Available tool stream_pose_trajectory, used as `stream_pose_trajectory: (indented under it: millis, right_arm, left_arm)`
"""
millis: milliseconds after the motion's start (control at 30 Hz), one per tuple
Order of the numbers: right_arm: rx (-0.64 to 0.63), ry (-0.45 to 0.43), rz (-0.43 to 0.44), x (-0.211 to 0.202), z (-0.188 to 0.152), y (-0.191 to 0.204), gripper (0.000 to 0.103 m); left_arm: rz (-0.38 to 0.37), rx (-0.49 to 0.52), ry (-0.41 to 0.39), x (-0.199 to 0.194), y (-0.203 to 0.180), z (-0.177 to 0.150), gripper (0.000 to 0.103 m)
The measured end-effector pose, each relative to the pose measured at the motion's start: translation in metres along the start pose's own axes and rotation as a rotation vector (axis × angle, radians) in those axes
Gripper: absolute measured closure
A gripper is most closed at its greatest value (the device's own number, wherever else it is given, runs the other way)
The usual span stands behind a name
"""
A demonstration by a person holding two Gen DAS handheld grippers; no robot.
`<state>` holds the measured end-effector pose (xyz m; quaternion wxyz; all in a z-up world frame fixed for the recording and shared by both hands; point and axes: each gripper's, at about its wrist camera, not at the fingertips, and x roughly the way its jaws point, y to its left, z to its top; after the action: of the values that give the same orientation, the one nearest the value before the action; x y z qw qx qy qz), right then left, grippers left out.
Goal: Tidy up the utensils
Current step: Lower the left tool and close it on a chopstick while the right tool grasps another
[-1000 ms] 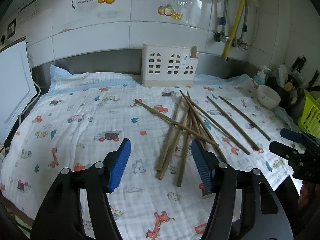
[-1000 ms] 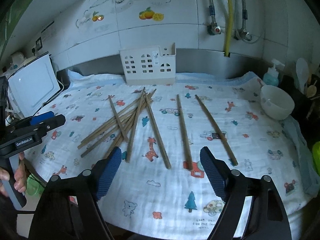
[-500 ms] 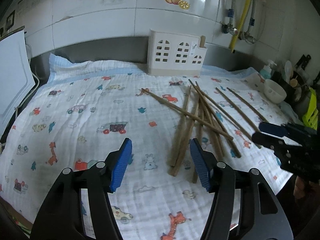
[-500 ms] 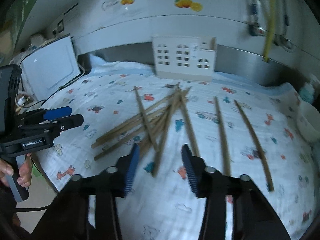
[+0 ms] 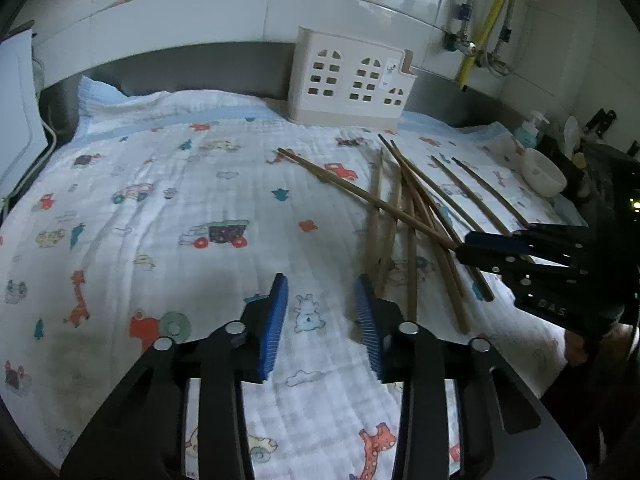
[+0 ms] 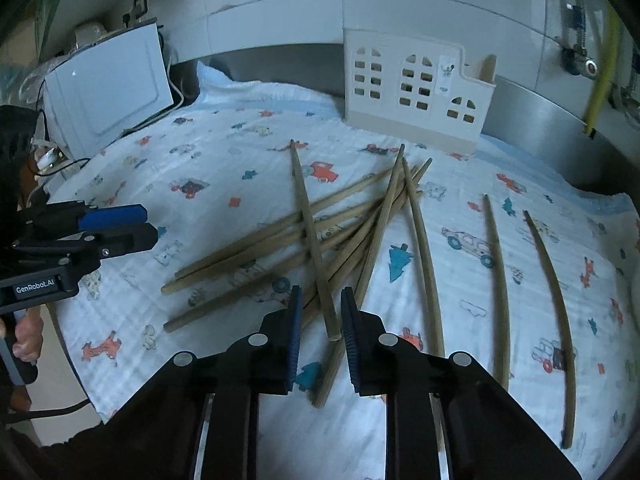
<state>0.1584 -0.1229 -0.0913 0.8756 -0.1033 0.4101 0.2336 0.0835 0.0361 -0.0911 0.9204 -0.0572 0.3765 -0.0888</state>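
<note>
My right gripper (image 6: 319, 314) has its jaws apart around the near end of one chopstick (image 6: 312, 236), not clamped. This chopstick lies across the pile of chopsticks (image 6: 280, 248) in the middle of the tabletop (image 6: 120, 168). My left gripper (image 5: 322, 308) is apart, above bare cloth. The holder (image 6: 416, 88) stands at the back edge.

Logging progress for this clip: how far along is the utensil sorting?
Barely begun. Nothing looks done: all chopsticks lie on the cloth, and the white holder shows only one stick tip. In hand: the right gripper, open, straddles the near end of the top chopstick. The left gripper hangs open, empty.
</note>
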Motion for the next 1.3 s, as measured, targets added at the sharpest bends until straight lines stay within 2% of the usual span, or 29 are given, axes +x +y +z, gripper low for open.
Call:
stream_pose_trajectory:
  millis: [67, 133, 333, 400, 767, 867, 1167, 1233, 1300]
  right_arm:
    - [-0.005, 0.012, -0.003, 0.004, 0.0, -0.001, 0.088]
    - [-0.012, 0.017, -0.003, 0.005, 0.0, -0.001, 0.092]
    - [-0.018, 0.007, -0.001, 0.004, 0.0, -0.001, 0.096]
    - [-0.014, -0.004, 0.002, 0.0, 0.001, 0.0, 0.096]
    - [0.035, -0.065, 0.02, -0.025, 0.002, 0.002, 0.096]
    - [0.049, -0.071, 0.022, -0.029, 0.001, 0.001, 0.096]
    - [0.058, -0.08, 0.014, -0.036, -0.001, -0.001, 0.096]
    - [0.061, -0.083, 0.014, -0.037, -0.002, -0.001, 0.096]
    - [0.064, -0.085, 0.014, -0.038, -0.002, -0.001, 0.096]
  left_arm:
    - [-0.008, 0.008, 0.007, 0.003, 0.0, -0.001, 0.069]
    - [-0.016, 0.022, 0.019, 0.007, -0.001, -0.002, 0.075]
    - [-0.056, 0.042, 0.038, 0.012, -0.005, -0.001, 0.076]
    - [-0.063, 0.061, 0.046, 0.015, -0.009, -0.001, 0.085]
    - [-0.058, 0.135, 0.075, 0.035, -0.025, 0.007, 0.085]
    - [-0.044, 0.142, 0.089, 0.041, -0.025, 0.006, 0.091]
    - [-0.047, 0.15, 0.1, 0.046, -0.022, 0.008, 0.091]
    - [-0.055, 0.178, 0.124, 0.049, -0.029, 0.005, 0.09]
    - [-0.031, 0.216, 0.111, 0.049, -0.034, 0.002, 0.09]
